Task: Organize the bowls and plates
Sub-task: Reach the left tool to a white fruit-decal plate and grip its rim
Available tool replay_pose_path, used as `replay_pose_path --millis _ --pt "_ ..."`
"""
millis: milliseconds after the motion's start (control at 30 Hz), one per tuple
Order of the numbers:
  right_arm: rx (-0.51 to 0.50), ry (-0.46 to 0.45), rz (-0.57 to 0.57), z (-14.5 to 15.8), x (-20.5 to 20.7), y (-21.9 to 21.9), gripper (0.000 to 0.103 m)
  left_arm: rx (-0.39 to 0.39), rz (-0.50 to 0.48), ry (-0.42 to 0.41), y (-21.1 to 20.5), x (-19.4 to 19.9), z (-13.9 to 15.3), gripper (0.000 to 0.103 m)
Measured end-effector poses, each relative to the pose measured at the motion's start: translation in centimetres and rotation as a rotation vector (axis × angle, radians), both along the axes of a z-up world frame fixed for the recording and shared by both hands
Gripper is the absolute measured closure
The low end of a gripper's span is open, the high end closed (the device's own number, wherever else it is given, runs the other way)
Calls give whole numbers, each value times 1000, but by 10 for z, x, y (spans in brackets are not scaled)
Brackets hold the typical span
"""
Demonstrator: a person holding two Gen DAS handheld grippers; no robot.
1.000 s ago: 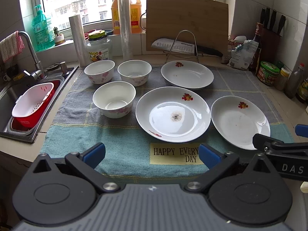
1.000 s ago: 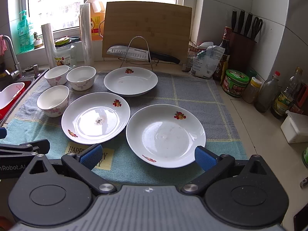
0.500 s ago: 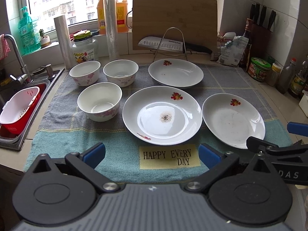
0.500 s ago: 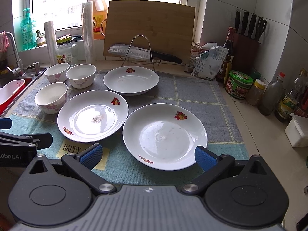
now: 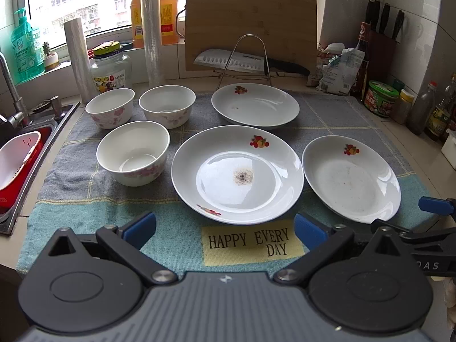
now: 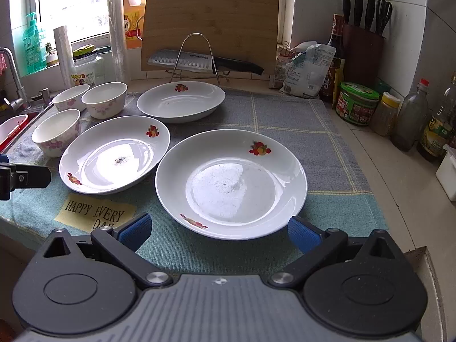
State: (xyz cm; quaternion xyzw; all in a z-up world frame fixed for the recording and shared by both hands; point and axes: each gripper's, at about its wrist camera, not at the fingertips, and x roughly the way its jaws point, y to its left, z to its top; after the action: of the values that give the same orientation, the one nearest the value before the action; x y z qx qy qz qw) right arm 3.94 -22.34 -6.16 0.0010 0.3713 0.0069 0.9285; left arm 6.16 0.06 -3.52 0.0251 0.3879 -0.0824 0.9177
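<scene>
Three white plates with fruit prints lie on a towel: a middle plate point(image 5: 238, 173) point(image 6: 114, 154), a right plate point(image 5: 352, 179) point(image 6: 230, 183) and a far plate point(image 5: 255, 105) point(image 6: 181, 101). Three white floral bowls stand at the left: a near bowl point(image 5: 133, 152) point(image 6: 56, 131) and two far bowls point(image 5: 110, 107) point(image 5: 167, 105). My left gripper point(image 5: 225, 229) is open and empty, just short of the middle plate. My right gripper point(image 6: 219, 229) is open and empty at the right plate's near rim.
A sink point(image 5: 17, 154) with a red and white strainer lies at the left. A cutting board point(image 5: 250, 25), a knife on a wire rack point(image 5: 242, 59), bottles and jars point(image 6: 357, 102) line the back and right. The counter edge runs at the right.
Both grippers have moved forward and lower toward the plates, and the dishes look larger. The left view has shifted to the right. Both stay open.
</scene>
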Motion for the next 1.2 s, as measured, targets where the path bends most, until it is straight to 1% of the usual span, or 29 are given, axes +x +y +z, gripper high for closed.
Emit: replay_pose_path --millis 233,367,567,700,833,1000,1200 --pt "-8 53 -19 -31 10 -8 0 -6 -29 5 0 20 -7 1" --pt "-8 67 -43 -45 19 -9 0 -5 -83 11 -2 33 -10 1" --pt "-4 85 -65 -57 32 -8 0 -38 -175 46 -2 57 -13 1" --pt "-12 65 -66 -59 37 -6 0 -76 -243 58 0 73 -15 1" --pt "-12 20 -26 -62 36 -7 0 -48 -328 48 -9 85 -16 1" --pt "-12 -11 -9 -64 33 -8 0 -72 -452 61 -23 97 -15 1" --pt "-7 -26 47 -65 34 -13 0 -58 -535 73 -49 109 -11 1"
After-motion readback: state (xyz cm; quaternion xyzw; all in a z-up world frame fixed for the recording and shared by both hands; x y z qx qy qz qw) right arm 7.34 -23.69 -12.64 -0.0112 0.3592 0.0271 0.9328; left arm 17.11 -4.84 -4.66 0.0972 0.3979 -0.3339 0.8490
